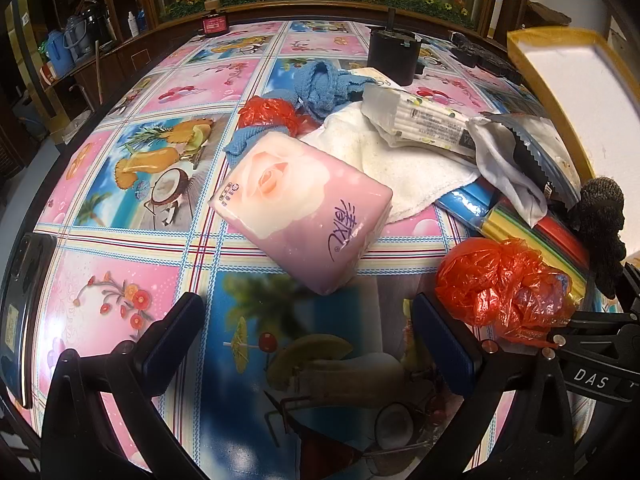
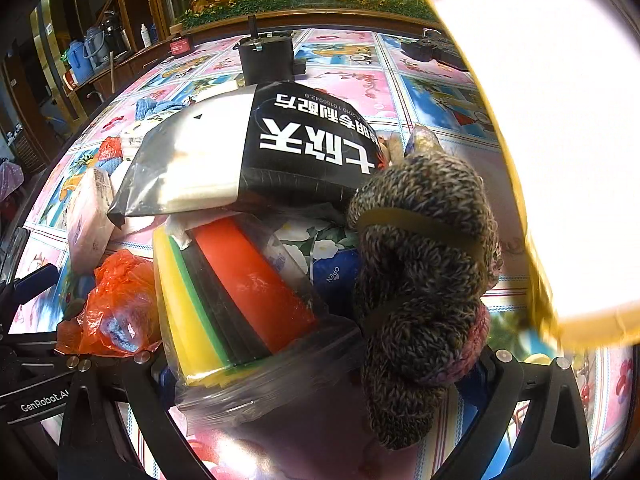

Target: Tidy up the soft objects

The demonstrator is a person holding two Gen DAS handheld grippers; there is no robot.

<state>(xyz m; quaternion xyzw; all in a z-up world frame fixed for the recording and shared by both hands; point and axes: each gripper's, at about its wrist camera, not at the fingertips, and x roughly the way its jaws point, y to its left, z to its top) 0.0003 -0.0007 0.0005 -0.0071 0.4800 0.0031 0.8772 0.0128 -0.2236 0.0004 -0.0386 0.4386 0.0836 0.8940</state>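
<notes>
The left gripper (image 1: 316,340) stood open before the pink tissue pack (image 1: 304,208), probably light, squashy and slick-wrapped, best pinched across its near corner, while whether the right gripper (image 2: 320,380) was clamped could not be told.

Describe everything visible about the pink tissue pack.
The pink tissue pack is a soft, pillow-shaped block in glossy plastic wrap, printed with a large pale rose and purple script. It looks sealed and full. It lies flat but skewed on the patterned tablecloth, with its far edge against the white towel and a blue cloth. The left gripper is open, its jaws apart and short of it.
</notes>
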